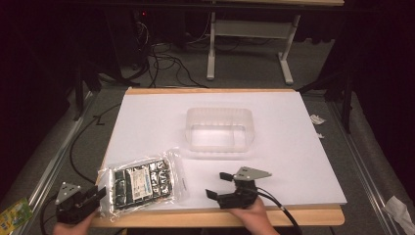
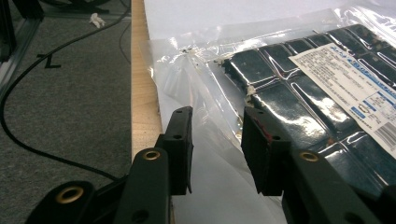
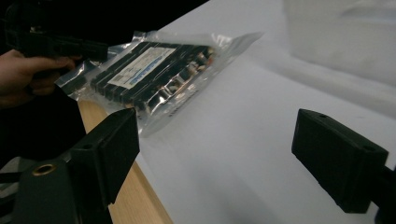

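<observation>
The left gripper point(image 2: 215, 144) is held with jaws apart around the clear edge of the sealed packet point(image 1: 142, 183) — a bite on film alone is best deepened before closing. The right gripper point(image 1: 219, 185) is kept wide open, empty, near the clear tub point(image 1: 219, 128).

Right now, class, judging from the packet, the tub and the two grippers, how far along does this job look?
Done: nothing yet; the clear tub sits empty mid-table. In hand: the left hand-held gripper is open, its jaws around the clear edge of the packet at the table's near left corner. The right hand-held gripper is open, holding nothing. Left: gripping and probably moving the packet, perhaps into the tub.
</observation>
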Motion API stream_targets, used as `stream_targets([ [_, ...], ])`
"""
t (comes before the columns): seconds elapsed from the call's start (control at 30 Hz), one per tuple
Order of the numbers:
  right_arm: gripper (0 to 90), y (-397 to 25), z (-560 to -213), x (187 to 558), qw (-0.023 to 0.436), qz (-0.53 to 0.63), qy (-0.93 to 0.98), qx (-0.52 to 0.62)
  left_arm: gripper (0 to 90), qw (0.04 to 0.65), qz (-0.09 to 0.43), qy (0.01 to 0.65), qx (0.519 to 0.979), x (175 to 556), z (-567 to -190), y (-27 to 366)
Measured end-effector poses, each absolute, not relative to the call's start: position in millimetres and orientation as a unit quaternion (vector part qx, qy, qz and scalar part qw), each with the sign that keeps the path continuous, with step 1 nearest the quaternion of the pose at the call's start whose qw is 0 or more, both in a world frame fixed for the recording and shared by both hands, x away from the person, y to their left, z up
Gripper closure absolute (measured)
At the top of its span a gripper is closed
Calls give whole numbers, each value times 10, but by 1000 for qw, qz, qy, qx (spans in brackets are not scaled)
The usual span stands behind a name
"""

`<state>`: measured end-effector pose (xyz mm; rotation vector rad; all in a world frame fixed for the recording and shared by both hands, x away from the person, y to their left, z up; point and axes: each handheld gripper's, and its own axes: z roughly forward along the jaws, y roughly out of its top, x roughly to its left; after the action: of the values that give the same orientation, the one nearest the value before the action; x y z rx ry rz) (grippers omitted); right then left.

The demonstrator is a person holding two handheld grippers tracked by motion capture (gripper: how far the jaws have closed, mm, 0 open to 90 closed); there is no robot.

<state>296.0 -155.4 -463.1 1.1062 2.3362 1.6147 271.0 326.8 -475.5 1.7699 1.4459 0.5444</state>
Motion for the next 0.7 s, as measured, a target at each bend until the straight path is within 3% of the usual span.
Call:
stream_targets([
  [0.2, 183, -1127, -4823, 3069, 7, 511, 777, 367, 649, 388, 222, 560, 698, 2692, -4737, 3262],
  [0.37, 259, -875, -4895, 3132, -21, 503, 779, 374, 656, 395, 250, 535, 704, 2654, -4646, 3220],
  [0.5, 352, -814, -4906, 3134, -38, 495, 783, 375, 654, 397, 263, 523, 707, 2642, -4602, 3178],
  [0.53, 422, -788, -4921, 3124, -49, 495, 780, 378, 651, 398, 272, 515, 709, 2631, -4576, 3145],
  [0.6, 455, -779, -4933, 3120, -58, 495, 779, 380, 646, 398, 278, 510, 710, 2624, -4565, 3127],
  [0.7, 593, -755, -4953, 3097, -69, 489, 780, 384, 639, 396, 293, 496, 715, 2605, -4534, 3085],
])
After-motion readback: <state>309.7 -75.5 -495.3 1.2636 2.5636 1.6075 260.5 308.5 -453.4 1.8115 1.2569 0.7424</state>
